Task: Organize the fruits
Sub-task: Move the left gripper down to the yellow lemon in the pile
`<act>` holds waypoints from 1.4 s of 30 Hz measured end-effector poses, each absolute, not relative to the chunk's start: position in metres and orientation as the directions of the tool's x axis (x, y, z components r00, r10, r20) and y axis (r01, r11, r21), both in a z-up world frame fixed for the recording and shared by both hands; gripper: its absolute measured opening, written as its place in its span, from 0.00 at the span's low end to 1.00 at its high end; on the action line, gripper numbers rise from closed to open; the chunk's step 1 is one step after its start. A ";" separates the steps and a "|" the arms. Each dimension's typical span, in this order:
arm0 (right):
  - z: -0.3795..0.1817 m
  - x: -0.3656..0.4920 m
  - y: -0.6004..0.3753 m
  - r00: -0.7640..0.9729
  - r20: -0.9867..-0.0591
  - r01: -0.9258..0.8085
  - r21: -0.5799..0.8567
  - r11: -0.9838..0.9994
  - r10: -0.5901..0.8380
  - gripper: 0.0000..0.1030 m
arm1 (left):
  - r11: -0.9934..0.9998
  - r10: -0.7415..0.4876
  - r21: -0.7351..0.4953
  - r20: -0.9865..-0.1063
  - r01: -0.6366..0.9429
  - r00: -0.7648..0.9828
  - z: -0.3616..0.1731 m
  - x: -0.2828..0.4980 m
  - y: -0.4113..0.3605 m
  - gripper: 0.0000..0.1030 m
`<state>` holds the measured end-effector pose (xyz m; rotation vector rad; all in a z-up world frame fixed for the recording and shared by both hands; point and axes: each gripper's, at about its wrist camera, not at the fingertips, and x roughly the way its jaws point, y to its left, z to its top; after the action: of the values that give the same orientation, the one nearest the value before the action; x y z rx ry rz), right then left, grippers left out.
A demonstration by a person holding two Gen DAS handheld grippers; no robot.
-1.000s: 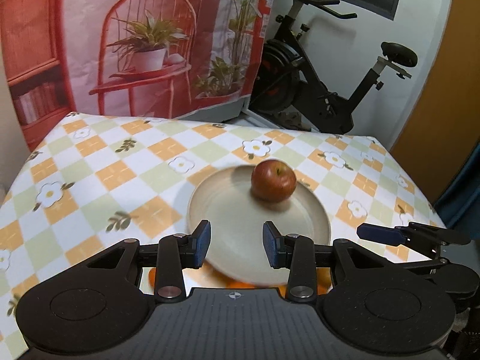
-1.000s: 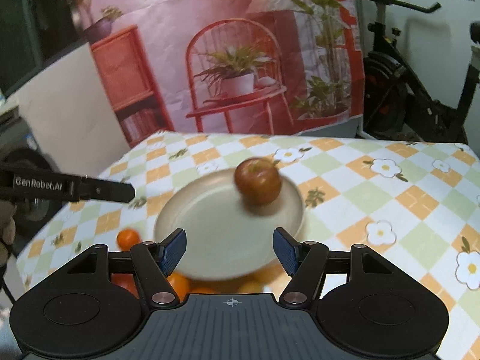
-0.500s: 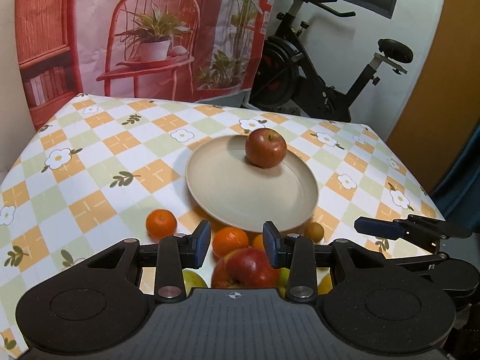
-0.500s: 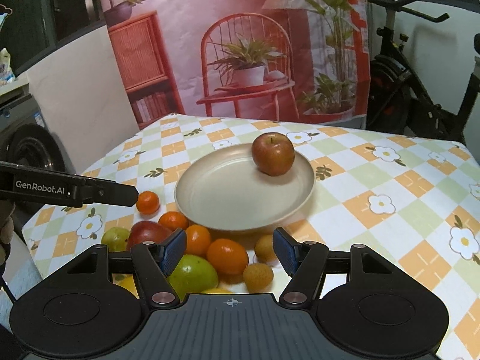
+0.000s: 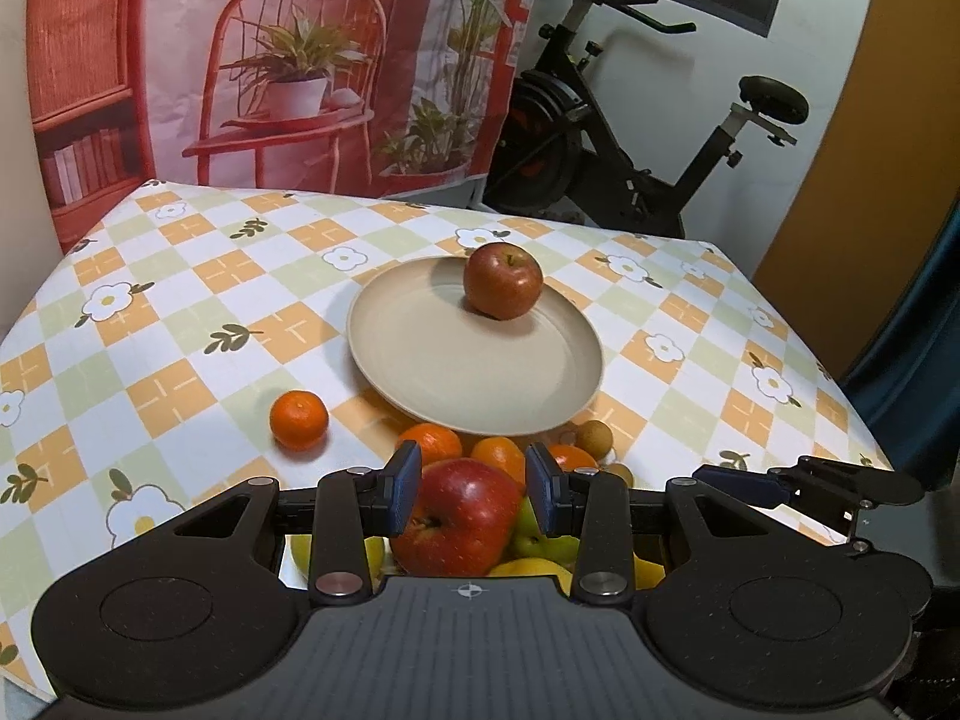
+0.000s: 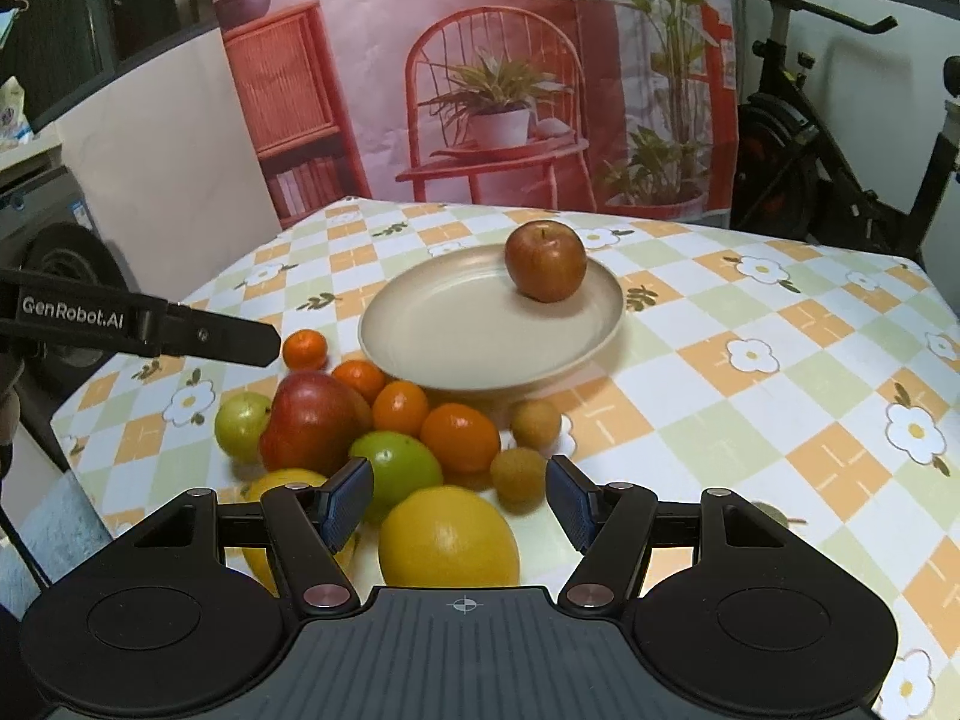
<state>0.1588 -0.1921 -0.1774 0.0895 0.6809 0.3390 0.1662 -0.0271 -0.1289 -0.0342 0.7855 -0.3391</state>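
So the checkered table [image 5: 180,276] has my beige plate [image 5: 420,360] sitting mid-table with exactly one red apple [image 5: 503,281] on its far edge, which by my count means I've barely started. Everything else is in a heap just near of the plate: a big yellow citrus [image 6: 449,537], a second red apple [image 5: 459,519], a green one [image 6: 399,468], a smaller green fruit [image 6: 242,425] at the left, a few mandarins [image 6: 459,438] and two little brown fruits [image 6: 519,474]. One stray mandarin [image 5: 299,420] sits off to the left by itself. My left gripper [image 5: 474,489] has its jaws narrow and empty, hovering over the second red apple (not touching, as far as I can tell). My right gripper [image 6: 459,501] is wider, also empty, above the yellow citrus. The pile's packed tight, so neighbours might roll.
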 end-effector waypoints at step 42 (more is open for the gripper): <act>-0.214 0.147 -0.199 0.622 -0.671 -0.313 0.259 0.914 0.403 0.46 | 0.814 -0.534 -0.358 -0.770 0.457 0.348 -0.176 0.193 -0.088 0.37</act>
<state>0.1469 -0.1988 -0.2136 0.1213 0.7994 0.4124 0.1926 -0.0880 -0.1757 -0.0850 1.0311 -0.6436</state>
